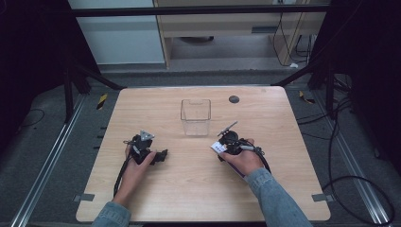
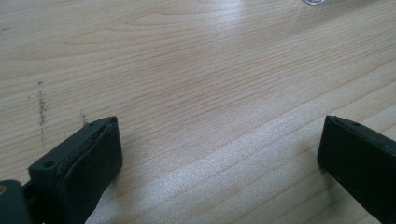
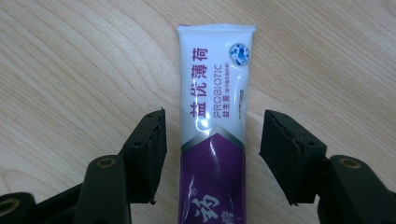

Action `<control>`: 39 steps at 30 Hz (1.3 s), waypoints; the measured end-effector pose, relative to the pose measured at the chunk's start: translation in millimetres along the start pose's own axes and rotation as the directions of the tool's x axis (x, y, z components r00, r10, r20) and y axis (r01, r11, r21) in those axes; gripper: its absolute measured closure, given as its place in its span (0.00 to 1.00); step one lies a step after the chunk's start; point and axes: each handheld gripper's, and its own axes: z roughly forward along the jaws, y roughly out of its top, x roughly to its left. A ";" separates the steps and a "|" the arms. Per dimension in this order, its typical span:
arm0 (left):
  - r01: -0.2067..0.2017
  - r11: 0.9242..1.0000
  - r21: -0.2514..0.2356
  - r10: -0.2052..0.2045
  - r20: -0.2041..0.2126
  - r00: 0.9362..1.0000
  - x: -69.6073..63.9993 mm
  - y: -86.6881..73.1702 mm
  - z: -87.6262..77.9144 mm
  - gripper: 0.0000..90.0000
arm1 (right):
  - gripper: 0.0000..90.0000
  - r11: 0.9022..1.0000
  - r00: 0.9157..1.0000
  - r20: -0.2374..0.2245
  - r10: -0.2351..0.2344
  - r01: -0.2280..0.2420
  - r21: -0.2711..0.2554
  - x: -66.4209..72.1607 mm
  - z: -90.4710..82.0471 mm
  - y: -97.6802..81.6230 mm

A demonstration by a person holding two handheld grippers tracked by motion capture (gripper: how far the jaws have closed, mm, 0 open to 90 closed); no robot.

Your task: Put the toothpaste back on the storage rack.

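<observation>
A white and purple toothpaste tube [image 3: 214,116] lies flat on the wooden table [image 3: 70,70]. Its crimped white end points away from my right gripper [image 3: 212,126]. That gripper's two black jaws straddle the tube's middle with a small gap on each side, so it is open and not pressing. In the high view the tube's white end [image 1: 217,147] pokes out left of my right gripper [image 1: 220,149], held low by a hand in a denim sleeve. My left gripper [image 1: 162,155] rests on the table at the left. Its jaws stand wide open [image 2: 219,140] over bare wood.
A clear, empty plastic container [image 1: 195,117] stands upright behind the two grippers, near the table's middle; its corner [image 2: 317,2] just shows in the left gripper view. A small black disc [image 1: 233,99] sits near the far edge. Cables trail on the floor at the right.
</observation>
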 end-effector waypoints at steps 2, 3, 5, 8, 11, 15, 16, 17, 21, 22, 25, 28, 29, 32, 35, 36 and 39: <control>-0.001 1.000 0.000 0.001 0.001 1.000 0.1 0.1 0.1 0.00 | 0.47 1.000 1.000 -0.005 0.005 -0.005 0.016 0.1 3.1 0.2; -0.001 1.000 0.000 0.001 0.001 1.000 0.1 0.1 0.1 0.00 | 0.48 1.000 1.000 -0.006 0.007 -0.007 0.018 -0.1 3.8 0.3; -0.001 1.000 0.000 0.001 0.001 1.000 0.1 0.1 0.0 0.00 | 0.49 0.999 1.000 -0.009 0.017 -0.017 0.028 -0.6 4.9 0.6; -0.004 1.000 0.001 0.004 0.002 1.000 0.4 0.2 0.0 0.00 | 0.51 0.999 1.000 -0.015 0.014 -0.013 0.037 -0.9 5.6 0.6; -0.002 1.000 0.001 0.002 0.002 1.000 0.2 0.1 0.0 0.00 | 0.52 0.999 1.000 -0.016 0.020 -0.019 0.047 -1.3 6.5 0.3; -0.002 1.000 0.001 0.002 0.003 1.000 0.3 0.1 0.1 0.00 | 0.53 0.998 0.999 -0.025 0.023 -0.022 0.056 -2.6 6.7 -0.2; -0.002 1.000 0.001 0.002 0.003 1.000 0.3 0.1 0.1 0.00 | 0.53 0.998 0.999 -0.025 0.023 -0.022 0.056 -2.6 6.7 -0.2; -0.002 1.000 0.000 0.002 0.002 1.000 0.2 0.1 0.1 0.00 | 0.54 0.998 0.999 -0.028 0.025 -0.023 0.057 -3.1 6.5 -0.1; -0.003 1.000 0.001 0.003 0.003 1.000 0.4 0.2 0.1 0.00 | 0.56 0.997 0.999 -0.031 0.033 -0.031 0.066 -3.6 6.3 0.8; -0.003 1.000 0.001 0.003 0.003 1.000 0.3 0.2 0.1 0.00 | 0.57 0.997 0.999 -0.030 0.029 -0.027 0.068 -3.5 6.1 0.9; -0.003 1.000 0.001 0.003 0.003 1.000 0.3 0.2 0.1 0.00 | 0.60 0.997 0.999 -0.023 0.023 -0.021 0.075 -1.9 6.0 1.7; -0.003 1.000 0.001 0.003 0.003 1.000 0.3 0.2 0.1 0.00 | 0.60 0.997 1.000 -0.011 0.009 -0.009 0.077 -0.8 6.6 2.1; -0.003 1.000 0.001 0.003 0.003 1.000 0.3 0.2 0.1 0.00 | 0.61 0.996 1.000 -0.008 0.016 -0.015 0.084 0.0 6.3 2.7; -0.003 1.000 0.001 0.003 0.003 1.000 0.4 0.2 0.2 0.00 | 0.61 0.996 1.000 -0.005 0.012 -0.011 0.090 -0.3 6.5 3.6; -0.003 1.000 0.001 0.003 0.003 1.000 0.4 0.2 0.1 0.00 | 0.62 0.995 1.000 -0.007 0.015 -0.014 0.095 -0.6 6.5 4.3; -0.003 1.000 0.001 0.003 0.003 1.000 0.4 0.2 0.2 0.00 | 0.62 0.995 1.000 -0.008 0.015 -0.014 0.096 -0.6 6.4 4.4; -0.003 1.000 0.001 0.003 0.003 1.000 0.4 0.2 0.2 0.00 | 0.64 0.995 1.000 -0.008 0.019 -0.018 0.097 -0.6 6.2 4.5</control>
